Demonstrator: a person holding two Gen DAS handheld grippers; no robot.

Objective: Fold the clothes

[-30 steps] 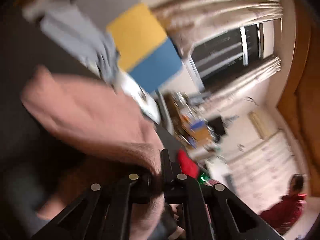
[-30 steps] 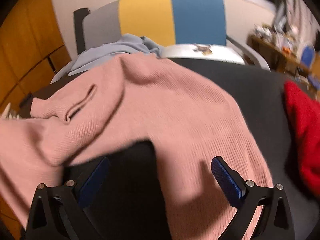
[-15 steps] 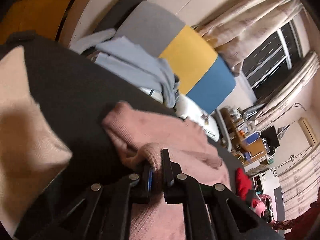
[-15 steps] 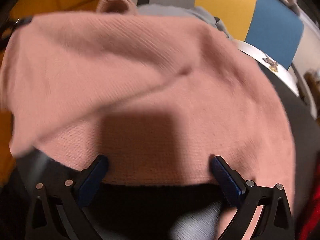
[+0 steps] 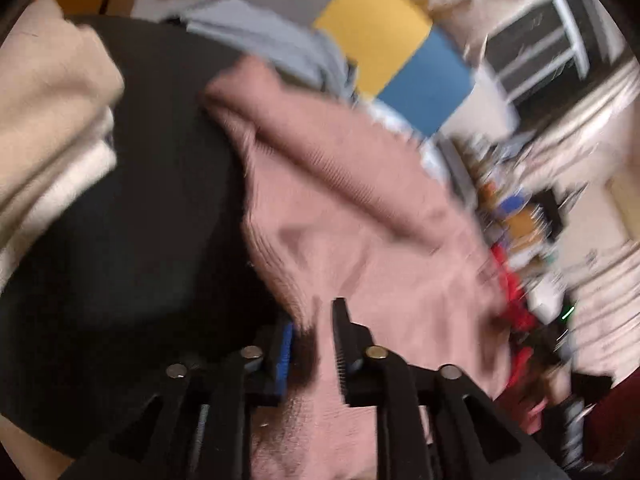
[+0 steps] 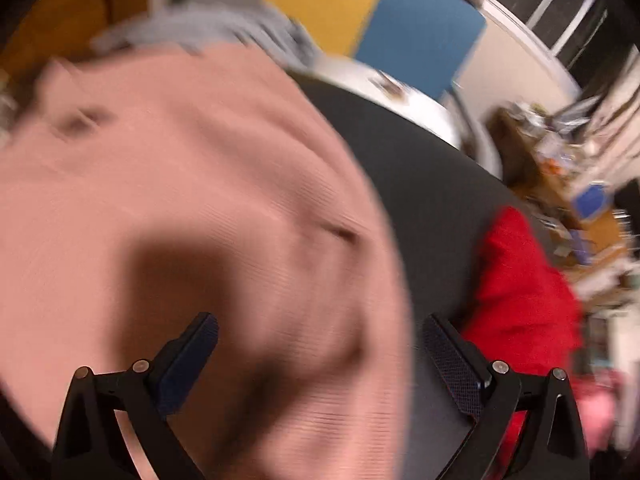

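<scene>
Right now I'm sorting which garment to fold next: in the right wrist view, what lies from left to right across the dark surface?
Pink sweater → bare dark surface → red garment → cluttered desk at the far right.

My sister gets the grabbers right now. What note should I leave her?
Left gripper: jaws a little apart, pink sweater cloth between them; the blur hides whether it grips.
Right gripper: wide open, empty, above the sweater.
The sweater lies rumpled on the black table. A red garment waits to its right, a grey one at the far edge, a beige pile to the left.
Done: no neat fold visible yet.
Left: flatten and fold the pink sweater.
</scene>
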